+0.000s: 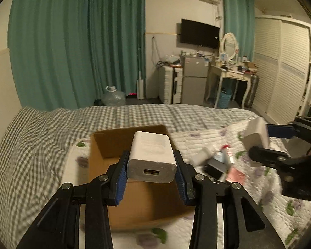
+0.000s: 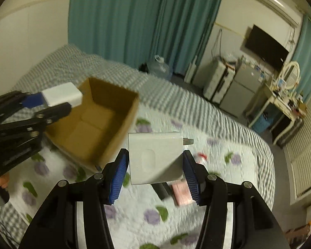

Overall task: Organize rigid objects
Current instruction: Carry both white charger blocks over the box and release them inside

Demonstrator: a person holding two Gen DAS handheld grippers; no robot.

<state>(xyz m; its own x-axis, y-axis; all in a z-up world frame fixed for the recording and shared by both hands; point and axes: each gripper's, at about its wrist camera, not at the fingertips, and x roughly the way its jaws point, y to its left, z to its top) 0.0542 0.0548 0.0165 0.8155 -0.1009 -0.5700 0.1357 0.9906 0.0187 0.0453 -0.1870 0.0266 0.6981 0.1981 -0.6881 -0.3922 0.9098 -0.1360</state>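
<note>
My left gripper (image 1: 152, 172) is shut on a white USB charger (image 1: 151, 157), held above an open cardboard box (image 1: 134, 197) on the bed. My right gripper (image 2: 155, 174) is shut on a second white charger (image 2: 155, 157) with metal prongs pointing right, just right of the box (image 2: 93, 124). The right gripper with its charger (image 1: 257, 132) shows at the right edge of the left wrist view. The left gripper with its charger (image 2: 62, 96) shows at the left of the right wrist view, over the box's near corner. The box looks empty inside.
Several small items lie on the floral quilt (image 1: 217, 141) right of the box: a black block (image 1: 214, 167), a pink packet (image 2: 182, 193), a red-capped tube (image 1: 227, 151). A checked bedspread (image 1: 51, 137) covers the far side. Dresser, fridge and wardrobe stand beyond.
</note>
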